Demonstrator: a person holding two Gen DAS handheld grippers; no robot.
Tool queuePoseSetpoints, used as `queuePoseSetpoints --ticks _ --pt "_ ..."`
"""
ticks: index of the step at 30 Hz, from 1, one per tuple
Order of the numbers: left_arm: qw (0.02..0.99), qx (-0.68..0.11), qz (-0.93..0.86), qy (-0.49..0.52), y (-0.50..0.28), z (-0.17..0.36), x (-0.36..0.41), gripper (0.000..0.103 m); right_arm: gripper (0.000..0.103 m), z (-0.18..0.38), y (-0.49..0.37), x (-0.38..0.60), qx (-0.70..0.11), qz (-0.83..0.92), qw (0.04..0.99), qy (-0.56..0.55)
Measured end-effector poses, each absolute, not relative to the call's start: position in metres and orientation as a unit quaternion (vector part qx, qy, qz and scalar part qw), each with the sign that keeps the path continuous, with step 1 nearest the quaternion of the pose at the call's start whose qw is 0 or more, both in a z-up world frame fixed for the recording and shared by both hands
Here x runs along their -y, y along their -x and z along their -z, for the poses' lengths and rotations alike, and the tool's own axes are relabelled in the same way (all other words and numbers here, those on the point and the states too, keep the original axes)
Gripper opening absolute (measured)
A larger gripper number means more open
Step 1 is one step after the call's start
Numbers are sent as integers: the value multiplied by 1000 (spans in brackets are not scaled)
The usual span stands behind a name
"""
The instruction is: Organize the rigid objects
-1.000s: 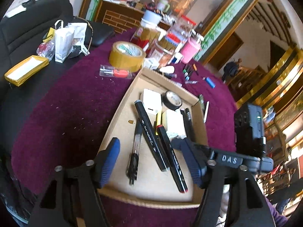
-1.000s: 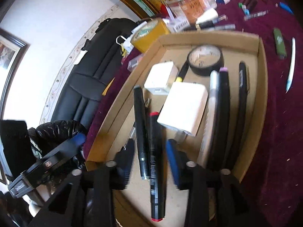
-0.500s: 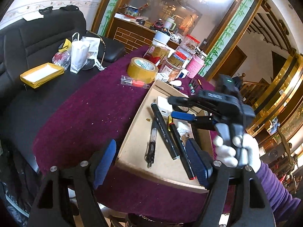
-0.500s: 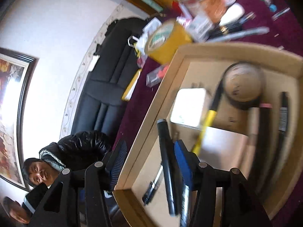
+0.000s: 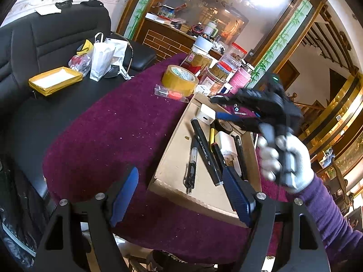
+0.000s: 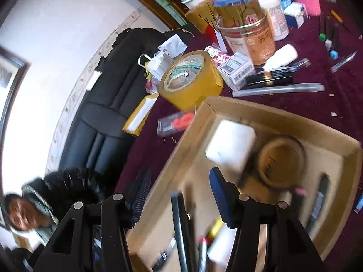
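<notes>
The left gripper is hanging low over the near edge of the maroon tablecloth, its jaws standing wide apart and holding nothing. The cardboard tray is lying at about 1 o'clock from those jaws, its near left corner sitting between the two fingertips in the left wrist view. Inside the tray, a clear pen, a long black marker, a red-tipped marker, a white adapter block and a dark tape roll are lying loose, all well ahead of the jaws. A yellow packing-tape roll is standing on the cloth at 12 o'clock, beyond the tray.

The right gripper is hovering over the tray's far left part, jaws apart and empty. In its own blurred view, the black marker is lying between and below the fingers, untouched. A white-gloved right hand is gripping the handle.
</notes>
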State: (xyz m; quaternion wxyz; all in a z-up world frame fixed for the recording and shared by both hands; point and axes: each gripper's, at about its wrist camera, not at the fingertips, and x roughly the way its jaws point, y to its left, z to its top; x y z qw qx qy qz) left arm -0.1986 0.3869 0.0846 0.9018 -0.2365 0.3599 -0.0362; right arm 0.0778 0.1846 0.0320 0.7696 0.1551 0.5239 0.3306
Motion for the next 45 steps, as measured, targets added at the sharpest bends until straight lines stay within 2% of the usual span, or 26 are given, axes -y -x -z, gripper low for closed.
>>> queuePoseSetpoints --ticks 5,11,14,16,20,29,35,37,39,42,45 --pt "896 -362 39 254 197 -77 -389 76 59 -40 -27 -182 -513 -346 781 -86" --pt "892 -364 47 263 201 -75 -384 76 59 -21 -23 -204 -546 -435 694 -176" --pt "893 -363 44 264 206 -76 -385 76 59 -3 -22 -220 -571 -438 671 -182" --pt "892 -362 41 267 208 -77 -386 76 56 5 -29 -221 -574 -412 682 -187" --pt "893 -360 41 268 212 -78 -388 77 58 -18 -33 -204 -523 -348 766 -138" --pt "889 -366 48 271 210 -74 -383 77 65 -47 -9 -147 -504 -351 777 -134" --pt "886 -372 42 273 208 -69 -380 77 65 -37 41 -156 -521 -350 778 4" --pt "885 -375 42 274 207 -68 -378 77 62 -29 61 -170 -522 -355 773 72" --pt "884 -376 45 274 207 -69 -375 77 43 -21 76 -180 -519 -354 767 126" --pt "886 -375 45 267 208 -72 -372 77 32 -11 88 -196 -507 -341 769 185" --pt "889 -374 38 261 209 -75 -371 77 29 -13 83 -203 -507 -331 774 187"
